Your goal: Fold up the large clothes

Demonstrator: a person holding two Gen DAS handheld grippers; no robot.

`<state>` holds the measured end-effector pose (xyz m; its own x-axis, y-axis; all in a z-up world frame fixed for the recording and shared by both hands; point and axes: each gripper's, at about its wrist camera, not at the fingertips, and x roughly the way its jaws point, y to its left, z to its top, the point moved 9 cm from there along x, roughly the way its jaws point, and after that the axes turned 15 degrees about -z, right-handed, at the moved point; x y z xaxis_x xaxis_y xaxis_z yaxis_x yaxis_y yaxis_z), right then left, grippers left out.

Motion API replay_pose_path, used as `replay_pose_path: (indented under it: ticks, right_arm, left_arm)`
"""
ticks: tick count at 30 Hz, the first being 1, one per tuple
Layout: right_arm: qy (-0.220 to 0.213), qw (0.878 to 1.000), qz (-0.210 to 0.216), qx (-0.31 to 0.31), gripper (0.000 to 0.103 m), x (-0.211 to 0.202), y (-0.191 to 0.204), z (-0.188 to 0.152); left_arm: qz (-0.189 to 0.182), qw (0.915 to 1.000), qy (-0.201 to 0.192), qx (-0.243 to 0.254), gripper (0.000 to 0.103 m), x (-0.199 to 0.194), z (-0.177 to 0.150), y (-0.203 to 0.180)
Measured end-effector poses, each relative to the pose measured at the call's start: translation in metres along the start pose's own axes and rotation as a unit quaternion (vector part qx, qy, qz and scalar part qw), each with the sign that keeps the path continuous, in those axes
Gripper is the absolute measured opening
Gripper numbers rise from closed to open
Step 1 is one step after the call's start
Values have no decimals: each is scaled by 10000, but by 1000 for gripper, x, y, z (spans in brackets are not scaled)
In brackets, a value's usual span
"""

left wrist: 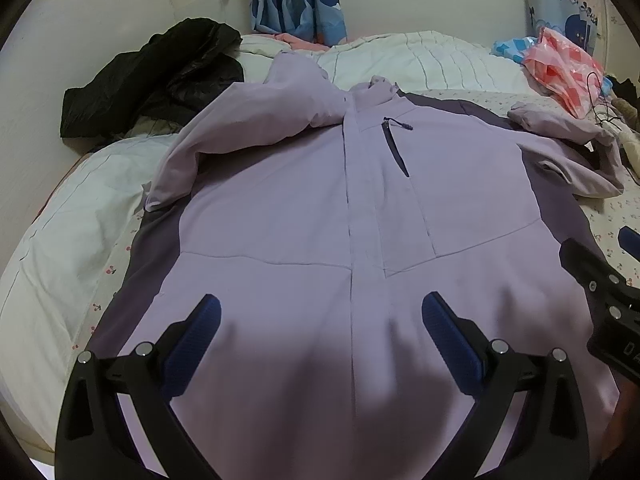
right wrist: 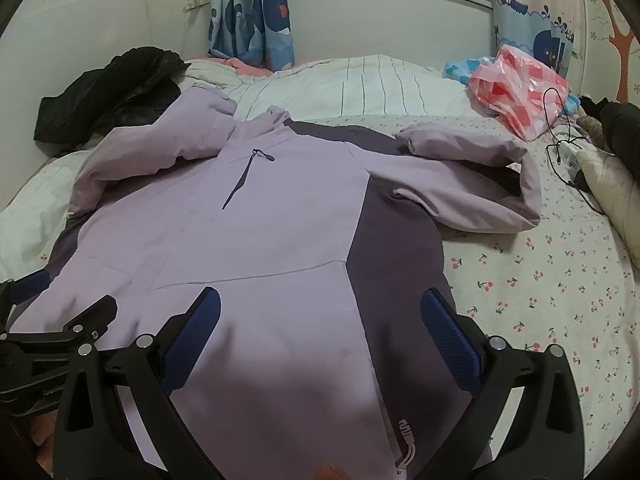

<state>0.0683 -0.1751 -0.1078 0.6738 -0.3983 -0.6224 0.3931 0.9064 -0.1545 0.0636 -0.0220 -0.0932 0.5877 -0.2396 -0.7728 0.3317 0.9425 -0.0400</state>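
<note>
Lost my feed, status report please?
Left gripper open, right gripper open, both empty. Lilac zip-front jacket flat on bed, unfolded. Black coat beside its shoulder.

Both tongs sit low over the hem end of the lilac jacket (left wrist: 280, 208), side by side. Left tongs (left wrist: 321, 312) spread wide above its middle; right tongs (right wrist: 320, 306) equally wide, nearer its right edge, gripping nothing.

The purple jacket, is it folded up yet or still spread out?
Mostly spread out. The jacket lies flat, front up, on the bed. Only its sleeves are bent in; the body is not folded.
</note>
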Motion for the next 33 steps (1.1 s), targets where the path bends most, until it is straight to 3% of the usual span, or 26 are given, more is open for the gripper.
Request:
replay_pose_path:
  ticks: [11,33]
  right_arm:
    - [-59,9996,-251,-107,97,-1,-4,1]
    - [-6,9995,-274,-128,97,0,-6,-1]
  left_arm:
    - [-154,9998,41,-137,97,3,0,0]
    - [-230,9993,126,-271,97,8,-4,1]
